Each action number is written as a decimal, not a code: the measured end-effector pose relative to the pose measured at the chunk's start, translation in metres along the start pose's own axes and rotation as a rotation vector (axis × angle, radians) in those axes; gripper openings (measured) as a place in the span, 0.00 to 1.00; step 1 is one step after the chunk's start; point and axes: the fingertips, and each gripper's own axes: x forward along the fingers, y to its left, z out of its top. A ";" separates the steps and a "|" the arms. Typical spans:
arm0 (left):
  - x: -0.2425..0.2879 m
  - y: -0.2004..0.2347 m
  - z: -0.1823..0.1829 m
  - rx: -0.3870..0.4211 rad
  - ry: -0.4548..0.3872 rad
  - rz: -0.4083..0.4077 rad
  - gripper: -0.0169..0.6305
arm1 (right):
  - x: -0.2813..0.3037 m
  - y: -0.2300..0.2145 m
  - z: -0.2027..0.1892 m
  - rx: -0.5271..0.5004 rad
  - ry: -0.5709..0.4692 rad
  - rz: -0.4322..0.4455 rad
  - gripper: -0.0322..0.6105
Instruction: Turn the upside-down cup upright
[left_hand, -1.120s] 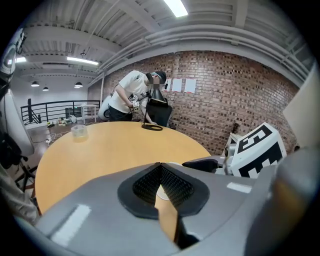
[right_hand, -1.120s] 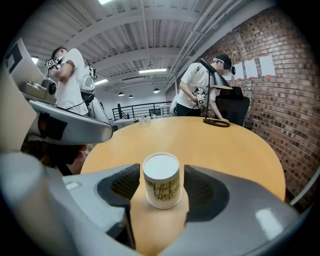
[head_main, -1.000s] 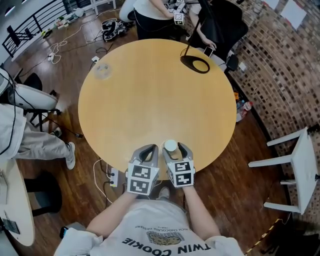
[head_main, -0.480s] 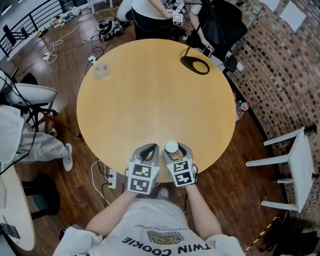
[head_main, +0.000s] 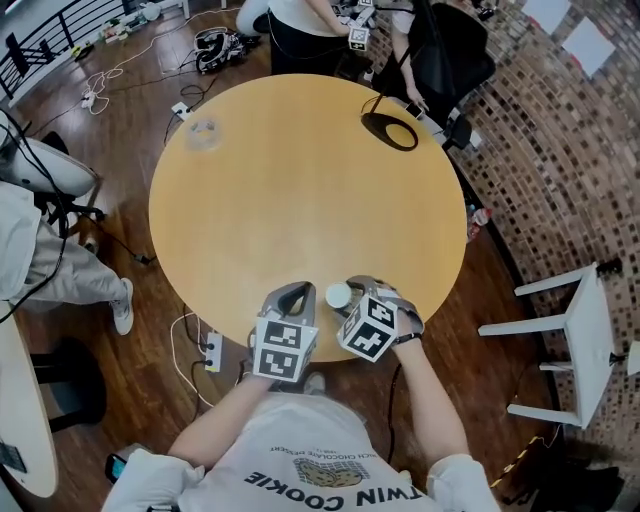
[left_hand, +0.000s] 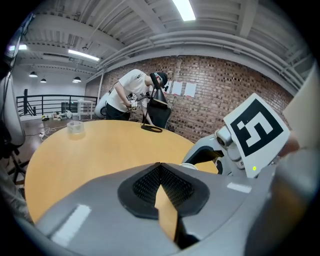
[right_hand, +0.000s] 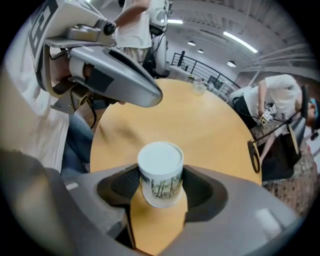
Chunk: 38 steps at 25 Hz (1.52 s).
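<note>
Gripping the white, green-printed paper cup (right_hand: 160, 170) firmly between the jaws of the right gripper (right_hand: 159, 192), lower centre, at the round wooden table (head_main: 300, 180)'s near edge; showing closed base, uprighting not yet done; holding left gripper (left_hand: 160, 172) pinched together, empty.

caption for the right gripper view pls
Right gripper shut on the cup, closed end toward the camera, round wooden table behind.

Left claw (head_main: 293, 296) close beside cup (head_main: 339, 296)
</note>
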 end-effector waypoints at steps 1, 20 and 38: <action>-0.001 0.002 -0.001 -0.002 -0.002 -0.001 0.04 | 0.002 0.003 -0.001 -0.040 0.041 0.024 0.46; -0.025 0.051 -0.013 -0.087 -0.017 0.094 0.04 | 0.056 0.023 0.015 -0.292 0.236 0.128 0.46; -0.017 0.025 -0.012 -0.057 -0.002 0.056 0.04 | 0.036 0.010 0.007 -0.098 0.033 0.019 0.46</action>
